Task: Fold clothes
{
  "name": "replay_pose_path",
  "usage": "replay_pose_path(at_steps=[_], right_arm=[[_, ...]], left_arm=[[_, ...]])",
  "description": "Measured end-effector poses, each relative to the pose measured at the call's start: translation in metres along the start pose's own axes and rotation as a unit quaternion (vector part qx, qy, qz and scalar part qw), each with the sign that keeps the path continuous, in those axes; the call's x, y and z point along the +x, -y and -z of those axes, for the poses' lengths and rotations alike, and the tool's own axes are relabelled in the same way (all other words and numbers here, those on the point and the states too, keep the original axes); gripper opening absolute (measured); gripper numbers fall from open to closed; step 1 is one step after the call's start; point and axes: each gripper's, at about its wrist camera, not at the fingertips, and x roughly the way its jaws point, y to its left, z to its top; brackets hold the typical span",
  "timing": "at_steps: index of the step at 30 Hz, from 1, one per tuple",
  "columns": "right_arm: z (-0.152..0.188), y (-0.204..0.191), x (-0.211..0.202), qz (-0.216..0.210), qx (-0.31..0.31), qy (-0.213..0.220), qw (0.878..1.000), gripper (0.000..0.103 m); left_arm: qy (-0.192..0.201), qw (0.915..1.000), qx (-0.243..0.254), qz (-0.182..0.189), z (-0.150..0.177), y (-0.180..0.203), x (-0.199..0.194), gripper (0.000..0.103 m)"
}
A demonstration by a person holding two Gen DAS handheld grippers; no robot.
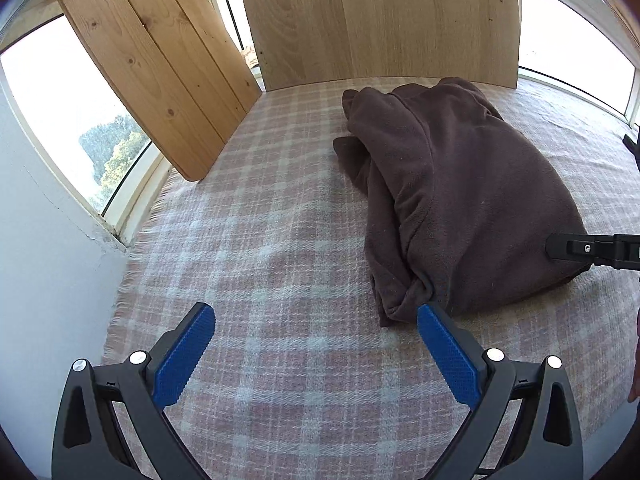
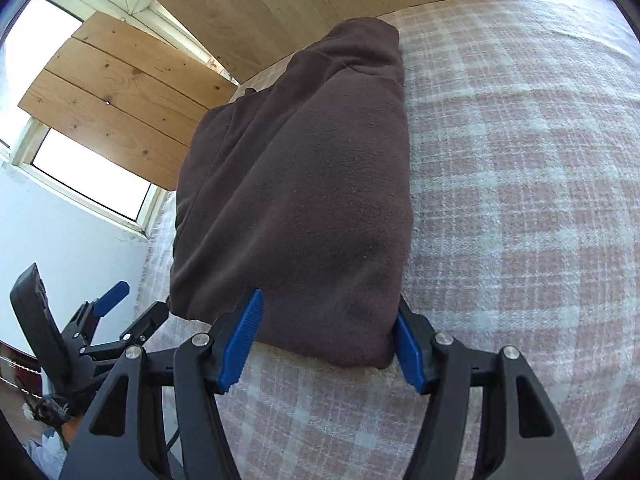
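Note:
A dark brown fleece garment (image 1: 472, 184) lies folded in a long bundle on the pink-and-white plaid blanket (image 1: 280, 240). My left gripper (image 1: 316, 312) hovers open over the blanket with nothing between its blue pads; its right pad sits just before the bundle's near left corner. In the right wrist view the garment (image 2: 304, 184) stretches away from me. Its near end lies between the parted fingers of my right gripper (image 2: 330, 300), which stands open; the right pad touches the fabric's corner. A finger (image 1: 572, 247) of that gripper rests against the bundle's right side.
A wide wooden panel (image 1: 380, 20) stands behind the blanket and a slatted board (image 1: 152, 68) leans at the left, both before bright windows. A white wall (image 1: 48, 280) borders the blanket's fringed left edge. My left gripper (image 2: 144, 298) shows at lower left in the right wrist view.

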Motion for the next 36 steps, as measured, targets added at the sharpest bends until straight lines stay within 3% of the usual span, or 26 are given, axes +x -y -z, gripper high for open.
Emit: replay_pose_path(at_steps=[4, 6, 9, 12, 15, 19, 27, 31, 34, 36], right_arm=[[0.001, -0.015, 0.005, 0.052, -0.019, 0.01, 0.998, 0.059], [0.001, -0.025, 0.01, 0.087, -0.045, 0.005, 0.995, 0.041], [-0.004, -0.029, 0.013, 0.108, -0.075, 0.004, 0.991, 0.023], [-0.007, -0.03, 0.012, 0.115, -0.097, 0.008, 0.989, 0.016], [-0.004, -0.039, 0.004, 0.123, -0.121, 0.028, 0.985, 0.014], [-0.01, -0.042, -0.015, 0.102, -0.113, 0.061, 0.986, 0.013], [-0.045, -0.064, -0.046, 0.074, -0.12, 0.096, 0.985, 0.013], [-0.052, -0.068, -0.044, 0.077, -0.12, 0.09, 0.986, 0.013], [-0.049, -0.062, -0.037, 0.071, -0.102, 0.075, 0.989, 0.013], [-0.049, -0.059, -0.037, 0.065, -0.095, 0.073, 0.991, 0.013]], left_arm=[[0.007, 0.9997, 0.007, -0.022, 0.008, -0.01, -0.008, 0.102], [0.011, 0.9994, 0.012, -0.029, 0.01, -0.012, -0.01, 0.102], [0.012, 0.9996, 0.005, -0.025, 0.011, -0.015, -0.009, 0.102], [0.012, 0.9998, 0.003, -0.017, 0.01, -0.013, -0.008, 0.102], [0.014, 0.9998, 0.007, -0.011, 0.01, -0.008, -0.007, 0.102], [0.015, 0.9998, 0.015, -0.007, 0.01, -0.003, -0.008, 0.102], [0.011, 0.9999, 0.001, 0.001, 0.01, -0.008, -0.011, 0.102], [0.001, 0.9993, -0.025, 0.028, 0.012, -0.007, -0.013, 0.102], [-0.013, 0.9954, -0.054, 0.078, 0.019, 0.006, -0.019, 0.102], [-0.016, 0.9939, -0.058, 0.092, 0.025, 0.023, -0.022, 0.102]])
